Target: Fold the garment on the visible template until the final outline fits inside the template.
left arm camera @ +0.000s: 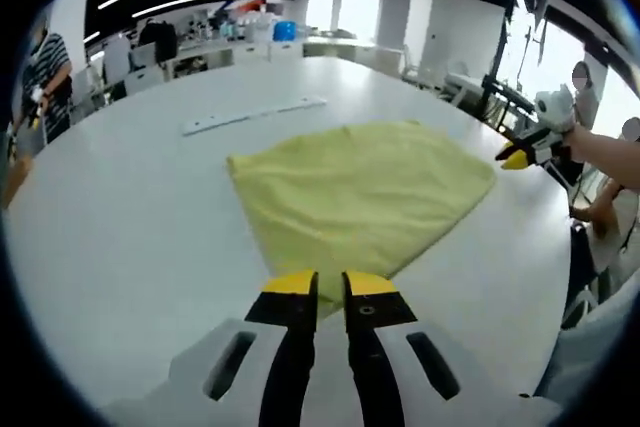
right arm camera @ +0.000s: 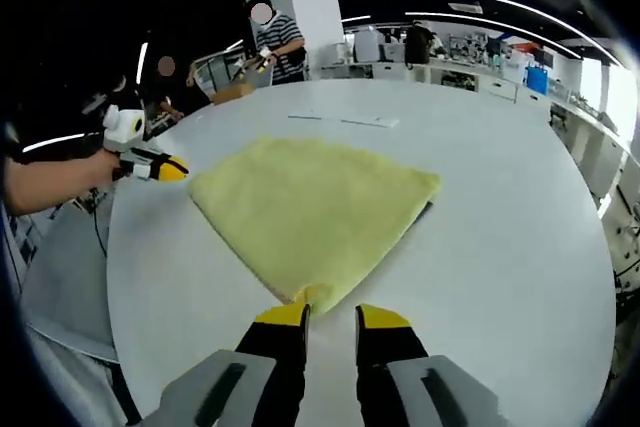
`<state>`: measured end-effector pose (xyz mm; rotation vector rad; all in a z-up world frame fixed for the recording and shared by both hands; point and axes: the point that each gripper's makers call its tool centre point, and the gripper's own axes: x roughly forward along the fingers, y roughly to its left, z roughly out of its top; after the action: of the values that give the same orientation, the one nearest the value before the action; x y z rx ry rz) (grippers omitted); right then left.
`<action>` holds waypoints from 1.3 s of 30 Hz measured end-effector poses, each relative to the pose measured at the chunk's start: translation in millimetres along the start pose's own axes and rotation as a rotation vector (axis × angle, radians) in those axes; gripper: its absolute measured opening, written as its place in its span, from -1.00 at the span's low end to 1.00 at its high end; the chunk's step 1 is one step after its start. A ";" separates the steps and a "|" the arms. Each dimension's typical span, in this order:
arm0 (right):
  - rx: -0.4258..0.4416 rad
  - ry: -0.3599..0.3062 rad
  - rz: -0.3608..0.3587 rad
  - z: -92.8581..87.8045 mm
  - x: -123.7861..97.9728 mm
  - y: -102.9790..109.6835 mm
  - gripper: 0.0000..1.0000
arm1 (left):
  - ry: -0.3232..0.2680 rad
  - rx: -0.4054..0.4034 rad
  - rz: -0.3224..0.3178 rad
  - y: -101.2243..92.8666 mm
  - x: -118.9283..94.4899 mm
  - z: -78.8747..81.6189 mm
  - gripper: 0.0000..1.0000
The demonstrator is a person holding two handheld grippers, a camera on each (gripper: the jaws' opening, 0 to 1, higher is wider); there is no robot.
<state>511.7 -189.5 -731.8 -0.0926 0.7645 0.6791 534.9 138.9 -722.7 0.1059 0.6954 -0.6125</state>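
The yellow garment (left arm camera: 360, 197) lies flat on the white table (left arm camera: 120, 237), both grippers (left arm camera: 330, 287) (right arm camera: 332, 319) near its corners, jaws slightly apart.

Items counted: one yellow cloth (left arm camera: 360, 197) lying on one white table (left arm camera: 120, 247); two grippers, the left gripper (left arm camera: 330, 285) and the right gripper (right arm camera: 331, 317), each with two yellow-tipped jaws; one long white strip (left arm camera: 252, 115) on the table beyond the cloth; one blue container (left arm camera: 284, 31) on the far counter; one person in a striped shirt (right arm camera: 280, 42) standing past the table edge; one dark chair back (left arm camera: 158, 42).
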 end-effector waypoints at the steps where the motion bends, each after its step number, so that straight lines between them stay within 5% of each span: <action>1: 0.001 0.001 0.001 -1.2 0.5 0.5 -0.72 | 0.002 -0.002 0.002 0.0 0.1 -2.0 -0.87; 17: 0.036 -0.017 0.022 -14.7 8.6 9.8 -0.74 | 0.022 -0.078 0.052 5.5 1.1 -32.9 -0.86; 39: 0.129 -0.097 0.032 -12.4 23.2 18.3 -0.90 | -0.026 -0.122 0.088 7.5 9.0 -21.9 -0.88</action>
<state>505.2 -166.7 -753.4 0.0701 0.7162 0.6585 532.0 147.0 -746.0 0.0149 0.6978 -0.4853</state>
